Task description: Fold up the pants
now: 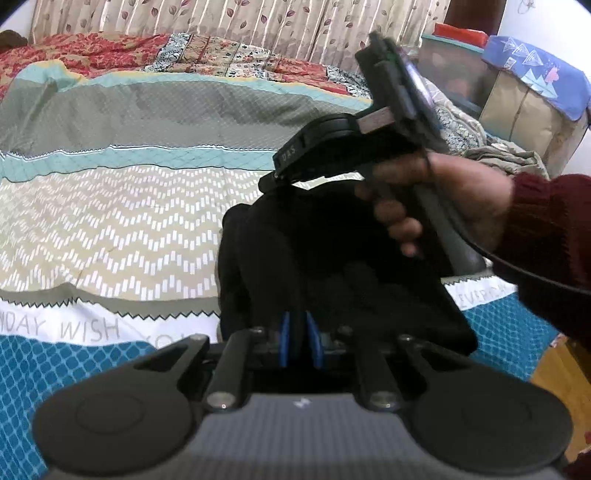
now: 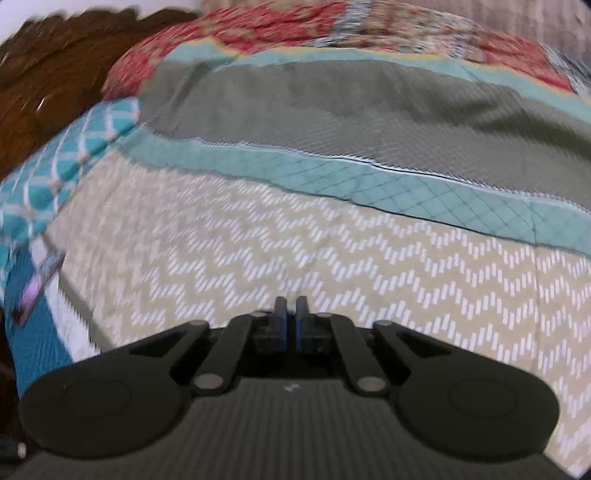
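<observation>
The black pants (image 1: 295,258) lie bunched in a dark heap on the patterned bedspread (image 1: 110,229), straight ahead in the left wrist view. My left gripper (image 1: 300,338) reaches into the near edge of the heap, its blue pads (image 1: 283,339) close together with black cloth pinched between them. Above and to the right of the pants, a hand (image 1: 436,199) in a maroon sleeve holds the other gripper tool. In the right wrist view my right gripper (image 2: 291,314) is shut with nothing between its pads, hovering over the beige zigzag band of the bedspread (image 2: 369,258). That view, which is blurred, shows no pants.
A red floral blanket (image 1: 92,51) lies at the far side of the bed, before a leaf-print curtain (image 1: 221,18). Storage boxes under a blue cloth (image 1: 532,92) stand at the right. A dark wooden headboard (image 2: 55,66) and a small purple object (image 2: 37,288) are at the left. Wooden floor (image 1: 554,373) shows at the bed's edge.
</observation>
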A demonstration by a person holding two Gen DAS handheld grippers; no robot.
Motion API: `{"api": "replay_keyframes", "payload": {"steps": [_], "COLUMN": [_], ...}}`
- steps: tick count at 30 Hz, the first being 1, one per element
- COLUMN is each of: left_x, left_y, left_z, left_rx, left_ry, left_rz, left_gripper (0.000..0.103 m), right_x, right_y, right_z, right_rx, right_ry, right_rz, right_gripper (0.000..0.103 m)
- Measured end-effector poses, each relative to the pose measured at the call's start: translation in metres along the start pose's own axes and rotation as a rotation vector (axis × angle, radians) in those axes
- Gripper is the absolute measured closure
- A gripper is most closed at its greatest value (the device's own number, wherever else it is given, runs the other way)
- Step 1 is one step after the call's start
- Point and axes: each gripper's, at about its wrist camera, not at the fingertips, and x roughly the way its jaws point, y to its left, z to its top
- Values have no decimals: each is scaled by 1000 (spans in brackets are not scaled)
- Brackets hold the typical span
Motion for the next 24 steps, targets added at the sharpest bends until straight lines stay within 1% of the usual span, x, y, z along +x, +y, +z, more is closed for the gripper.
{"api": "replay_keyframes", "payload": {"steps": [2,4,5,6,7,8,9,10,11,13,15,17,18,21,23,24], "left_x": [7,21,25,24,22,17,11,5,0,-9,-12,-11,-8,-1,5,10], "left_y": [3,13,18,18,17,16,18,20,23,27,27,24,21,11,3,0], "left_z": [-4,-7,-9,-10,-9,-7,-5,-3,-1,5,13,22,28,37,40,41], "left_rx": [-1,-63,-93,-100,-91,-81,-83,-93,-104,-111,-100,-89,-83,-61,-38,-29], "left_ry": [19,82,99,97,93,85,72,64,58,40,23,18,22,36,57,72], "left_rz": [35,28,20,22,24,22,13,-1,-11,-2,17,37,48,80,113,126], "left_gripper": [92,90,90,88,85,85,84,81,81,81,81,80,80,80,76,72], "right_x": [10,24,29,30,24,13,-4,-20,-39,-75,-108,-129,-139,-159,-161,-161], "right_y": [0,3,2,-5,-12,-18,-23,-27,-30,-34,-40,-45,-48,-50,-52,-52], "right_z": [-4,-11,-14,-13,-11,-10,-8,-8,-10,-19,-38,-61,-76,-114,-131,-134], "right_rx": [3,-24,-15,30,77,122,159,179,192,203,222,251,268,286,302,306], "right_ry": [33,90,105,105,82,34,-27,-68,-114,-185,-238,-257,-259,-255,-239,-226], "right_rz": [-10,-49,-86,-83,-63,-38,4,36,64,86,100,102,95,56,46,45], "right_gripper": [99,99,99,96,95,95,94,94,93,90,86,83,80,78,77,75]}}
